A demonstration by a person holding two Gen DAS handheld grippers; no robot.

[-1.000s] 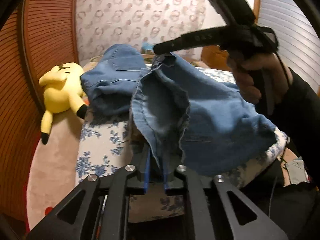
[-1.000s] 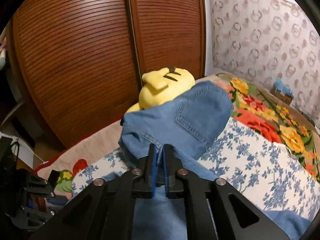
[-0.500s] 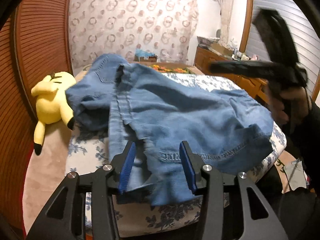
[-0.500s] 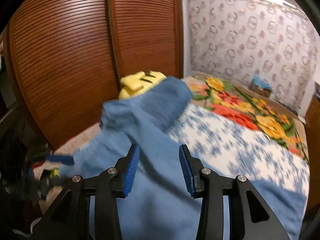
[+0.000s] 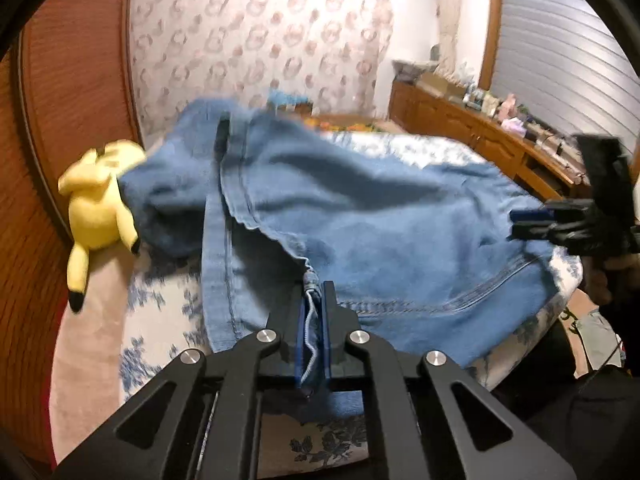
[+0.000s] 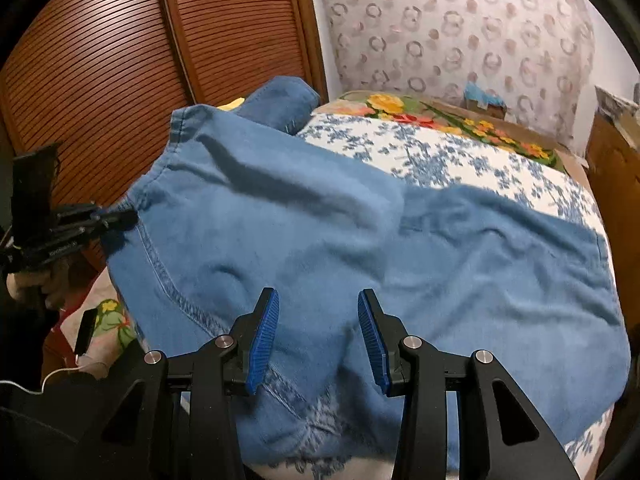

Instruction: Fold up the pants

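Note:
The blue denim pants point(image 5: 380, 232) lie folded over on the bed, also filling the right wrist view point(image 6: 360, 240). My left gripper point(image 5: 314, 312) is shut on the pants' frayed hem edge at the near side; it shows at the left of the right wrist view point(image 6: 120, 220), pinching the fabric's corner. My right gripper point(image 6: 318, 332) is open, its blue pads point(image 6: 262, 336) wide apart just above the denim near the stitched hem. It appears at the right of the left wrist view point(image 5: 532, 220), beside the pants' right edge.
A yellow plush toy point(image 5: 96, 208) lies at the bed's left edge against the wooden slatted wardrobe point(image 6: 120, 60). The blue floral bedspread point(image 6: 460, 160) and a flowered blanket point(image 6: 440, 116) lie beyond the pants. A wooden dresser point(image 5: 500, 144) stands at right.
Both grippers let go of the raised denim half a second ago and the pants dropped flat. My left gripper has since shut on the near hem; my right stays open and moved lower.

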